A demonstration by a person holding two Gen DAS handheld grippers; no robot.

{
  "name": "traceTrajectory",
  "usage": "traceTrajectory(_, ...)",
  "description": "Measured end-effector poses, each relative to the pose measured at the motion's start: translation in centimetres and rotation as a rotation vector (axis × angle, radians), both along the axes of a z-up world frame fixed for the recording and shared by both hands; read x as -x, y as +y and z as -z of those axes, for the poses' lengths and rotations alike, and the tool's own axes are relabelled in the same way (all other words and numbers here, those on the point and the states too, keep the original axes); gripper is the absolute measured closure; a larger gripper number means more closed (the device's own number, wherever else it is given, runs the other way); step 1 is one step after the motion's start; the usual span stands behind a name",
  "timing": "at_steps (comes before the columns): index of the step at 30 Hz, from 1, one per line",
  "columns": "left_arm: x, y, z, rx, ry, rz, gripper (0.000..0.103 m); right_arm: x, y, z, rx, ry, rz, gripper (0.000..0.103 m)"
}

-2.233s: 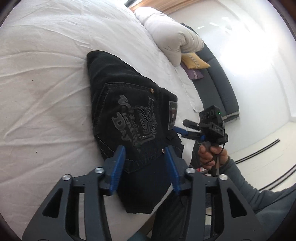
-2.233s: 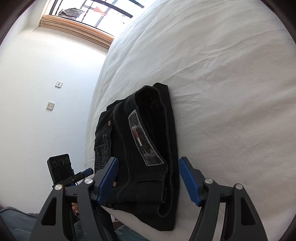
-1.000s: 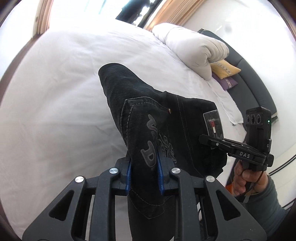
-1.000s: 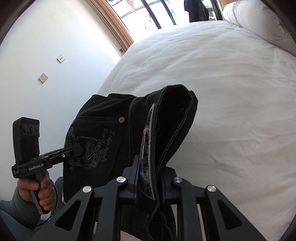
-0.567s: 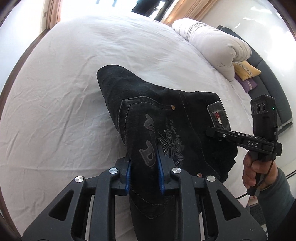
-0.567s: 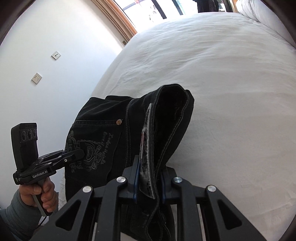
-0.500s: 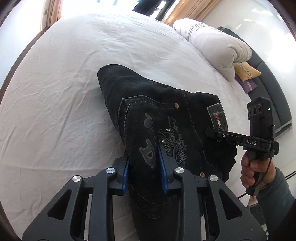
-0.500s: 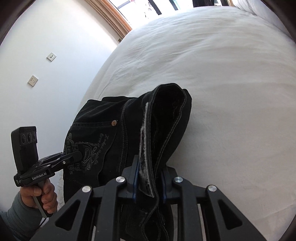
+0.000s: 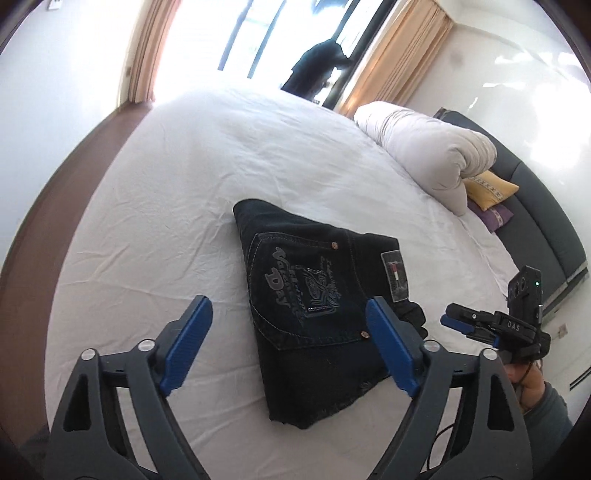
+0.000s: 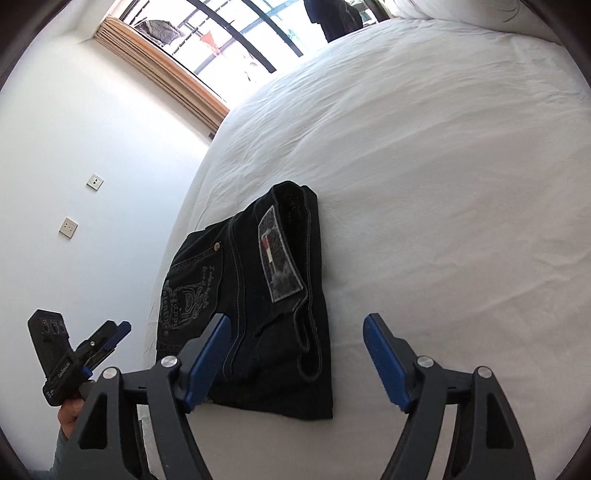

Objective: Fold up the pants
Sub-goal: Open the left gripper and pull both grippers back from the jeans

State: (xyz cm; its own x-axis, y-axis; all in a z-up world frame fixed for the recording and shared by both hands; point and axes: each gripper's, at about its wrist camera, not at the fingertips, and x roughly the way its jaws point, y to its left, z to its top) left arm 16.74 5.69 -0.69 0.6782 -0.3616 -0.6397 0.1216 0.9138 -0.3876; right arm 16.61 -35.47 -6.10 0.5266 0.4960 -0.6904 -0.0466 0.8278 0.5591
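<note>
The black pants (image 9: 317,306) lie folded into a compact stack on the white bed (image 9: 166,206), back pocket print and waist patch facing up. They also show in the right wrist view (image 10: 258,295). My left gripper (image 9: 291,347) is open and empty, held above and just short of the stack's near edge. My right gripper (image 10: 295,354) is open and empty, above the waistband end of the stack. It also shows in the left wrist view (image 9: 454,321) beside the bed's right edge. The left gripper shows in the right wrist view (image 10: 118,332) at the lower left.
A rolled white duvet (image 9: 428,147) lies at the bed's far right, with a yellow cushion (image 9: 487,190) and purple cushion (image 9: 498,216) on a dark sofa (image 9: 546,236) beyond. A white wall with sockets (image 10: 68,227) stands left of the bed. A window (image 10: 229,33) is behind.
Both grippers held the pants pinched and lifted half a second ago. Now both have opened and pulled back, and the folded pants lie flat on the bed.
</note>
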Motion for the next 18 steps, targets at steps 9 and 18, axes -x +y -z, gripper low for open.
traceTrajectory(9, 11.7, -3.9, -6.7, -0.268, -0.209, -0.087, 0.0, 9.4, 5.3, -7.4, 0.223, -0.219, 0.046, 0.017)
traceTrajectory(18, 19.4, -5.0, -14.9, -0.404, -0.442, -0.215, 0.0, 15.3, 7.3, -16.2, 0.286, -0.538, 0.119, 0.0)
